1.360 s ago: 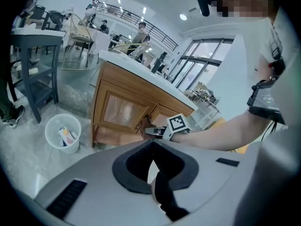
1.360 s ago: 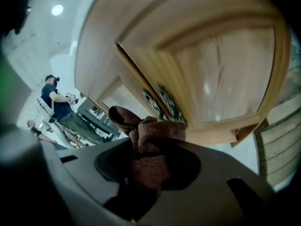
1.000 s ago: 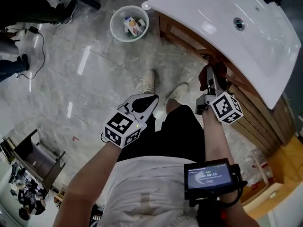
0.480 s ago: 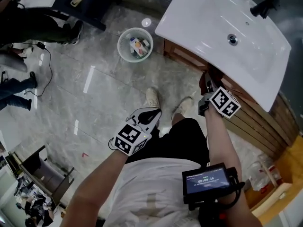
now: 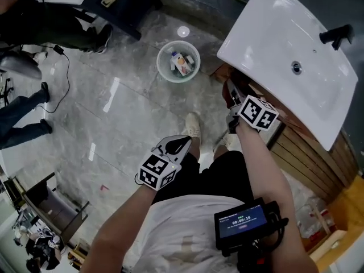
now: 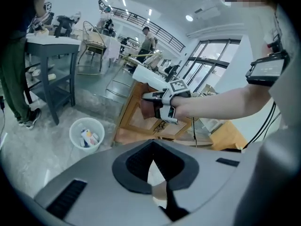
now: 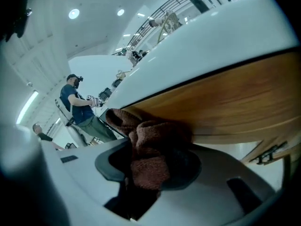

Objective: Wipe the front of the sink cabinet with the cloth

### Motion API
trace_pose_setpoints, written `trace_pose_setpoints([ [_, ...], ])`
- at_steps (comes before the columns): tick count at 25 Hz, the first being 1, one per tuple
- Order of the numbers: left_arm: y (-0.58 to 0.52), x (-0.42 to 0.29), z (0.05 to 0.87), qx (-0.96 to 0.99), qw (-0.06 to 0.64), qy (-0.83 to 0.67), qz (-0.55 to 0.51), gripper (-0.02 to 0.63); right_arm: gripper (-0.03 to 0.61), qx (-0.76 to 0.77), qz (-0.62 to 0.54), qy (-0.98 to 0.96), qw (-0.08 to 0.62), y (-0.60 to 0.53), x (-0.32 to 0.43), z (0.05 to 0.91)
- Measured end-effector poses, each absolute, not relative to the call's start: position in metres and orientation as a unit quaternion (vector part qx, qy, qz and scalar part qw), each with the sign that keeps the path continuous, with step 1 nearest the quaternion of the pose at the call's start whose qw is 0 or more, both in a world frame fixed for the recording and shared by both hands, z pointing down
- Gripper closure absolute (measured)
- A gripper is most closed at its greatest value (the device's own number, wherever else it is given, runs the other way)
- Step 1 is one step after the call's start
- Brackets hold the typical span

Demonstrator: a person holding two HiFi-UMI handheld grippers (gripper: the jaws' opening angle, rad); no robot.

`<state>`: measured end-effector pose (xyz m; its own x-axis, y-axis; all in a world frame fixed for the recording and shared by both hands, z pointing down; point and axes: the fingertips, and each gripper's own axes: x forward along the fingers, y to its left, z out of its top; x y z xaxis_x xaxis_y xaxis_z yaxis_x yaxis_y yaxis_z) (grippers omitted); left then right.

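Noted right gripper point(image 5: 232, 97) raised to the sink cabinet point(image 5: 310, 149), jaws clamped on a dark red-brown cloth point(image 5: 230, 88). Confirmed in the right gripper view: bunched cloth filling the gap between the 2 jaws, upper folds pressed against the wooden cabinet front just under the rim of the white basin point(image 5: 273, 33). Placed the contact near the cabinet's top edge, toward the corner nearest the waste bin point(image 5: 178, 61).

Noted left gripper point(image 5: 181, 145) held low in front of the person's body, well apart from the cabinet, above the grey marble floor point(image 5: 114, 112). Read its jaws in the left gripper view as drawn together at the tips, with nothing between them. Saw from that same view the right gripper and cloth against the cabinet front, with the bin on the floor to their left, holding some packaging.

Recorded on the basin top 1 black faucet point(image 5: 335, 36) and 1 drain point(image 5: 296, 67). Logged a small screen device point(image 5: 245, 220) strapped to the right forearm. Logged 2 pale shoes point(image 5: 194, 124) on the floor, near the cabinet's foot. Spotted another person point(image 7: 77, 107) in a dark top, far back in the right gripper view.
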<state>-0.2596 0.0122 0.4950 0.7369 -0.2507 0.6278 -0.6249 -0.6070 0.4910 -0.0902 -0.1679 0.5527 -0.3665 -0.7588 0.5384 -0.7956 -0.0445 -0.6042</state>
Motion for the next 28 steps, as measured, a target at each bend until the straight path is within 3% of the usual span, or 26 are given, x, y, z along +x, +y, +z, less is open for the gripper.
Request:
trace_pose_setpoints([
  [7,0.003,-0.299,0.501,0.847,0.382,-0.267,0.254,0.606,0.428,0.553,0.48,-0.68,-0.026,-0.21,-0.152,0.566],
  [12,-0.006,-0.316,0.502,0.851,0.374,-0.253,0.269,0.606,0.428,0.575,0.499,-0.647,-0.037,-0.211,-0.154,0.585],
  [28,-0.025,-0.278,0.489,0.856,0.34,-0.253,0.296,0.606,0.428,0.667,0.501,-0.549,0.049,-0.099,0.01,0.626],
])
